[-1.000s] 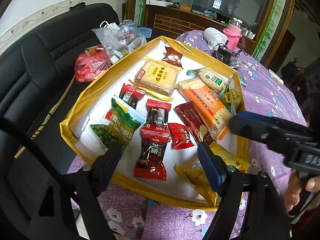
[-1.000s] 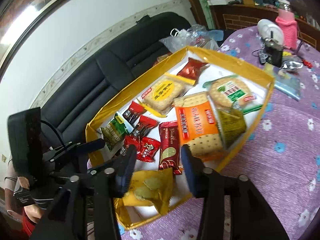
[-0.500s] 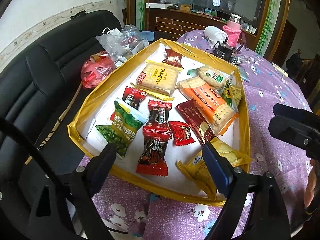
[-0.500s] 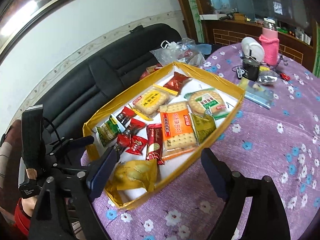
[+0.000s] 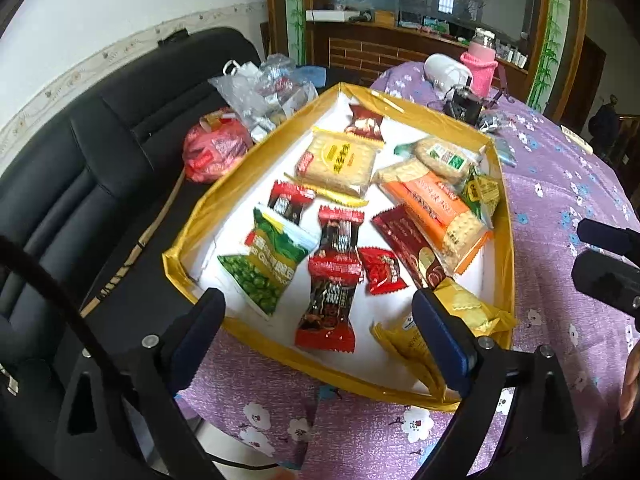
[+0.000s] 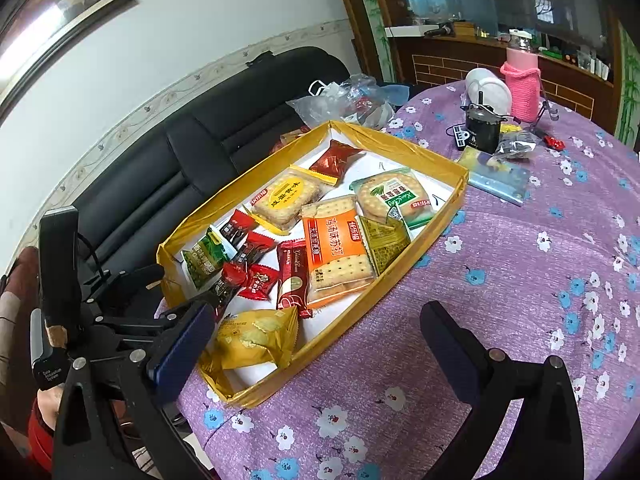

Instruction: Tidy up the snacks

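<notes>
- Black sofa [image 6: 168, 160] at nine o'clock.
- Purple flowered tablecloth [image 6: 520, 280] at four o'clock.
- Pink knitted bottle cover [image 6: 522, 88] at one o'clock.
- Clear plastic bags [image 5: 260, 96] at eleven, contents possibly wrappers.
- Red bag [image 5: 214, 148] beside them.

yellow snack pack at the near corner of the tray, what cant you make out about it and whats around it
- Yellow snack pack, left wrist view: lower part hidden by the left gripper finger.
- Its print, right wrist view: too small to read.
- Dark candy, right wrist view: near end behind the right gripper finger.
</notes>
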{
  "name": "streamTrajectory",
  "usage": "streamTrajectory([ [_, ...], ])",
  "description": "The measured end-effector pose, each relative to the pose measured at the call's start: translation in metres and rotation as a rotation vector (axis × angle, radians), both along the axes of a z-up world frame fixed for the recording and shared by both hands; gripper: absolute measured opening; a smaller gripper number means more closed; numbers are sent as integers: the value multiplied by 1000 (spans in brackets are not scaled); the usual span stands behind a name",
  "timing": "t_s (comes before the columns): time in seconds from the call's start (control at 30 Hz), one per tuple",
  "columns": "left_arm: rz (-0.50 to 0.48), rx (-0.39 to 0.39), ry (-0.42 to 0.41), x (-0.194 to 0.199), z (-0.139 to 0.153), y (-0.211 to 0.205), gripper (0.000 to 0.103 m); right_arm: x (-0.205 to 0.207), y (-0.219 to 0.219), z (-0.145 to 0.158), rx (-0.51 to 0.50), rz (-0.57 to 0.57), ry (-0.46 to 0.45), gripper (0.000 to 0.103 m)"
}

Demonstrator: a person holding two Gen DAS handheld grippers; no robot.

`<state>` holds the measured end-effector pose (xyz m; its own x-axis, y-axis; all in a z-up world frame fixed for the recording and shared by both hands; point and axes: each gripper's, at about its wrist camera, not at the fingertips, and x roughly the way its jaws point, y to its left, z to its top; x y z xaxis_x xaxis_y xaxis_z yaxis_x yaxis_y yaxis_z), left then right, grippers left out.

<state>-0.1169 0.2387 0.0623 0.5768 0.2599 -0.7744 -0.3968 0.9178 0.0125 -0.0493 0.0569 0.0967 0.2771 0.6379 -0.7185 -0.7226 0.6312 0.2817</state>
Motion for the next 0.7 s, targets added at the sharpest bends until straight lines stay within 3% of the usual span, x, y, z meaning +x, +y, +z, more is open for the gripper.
streamTrajectory([
  [0.1, 6, 42, -18, -3, 6, -3, 103, -2, -1, 1, 0, 2, -11, 102],
  [0.2, 3, 62, -35, -5, 10, -5, 103, -3, -2, 1, 2, 2, -13, 102],
  [0.7, 1, 53, -24, -3, 9, -9, 103, -4, -2, 5, -13, -6, -21, 102],
])
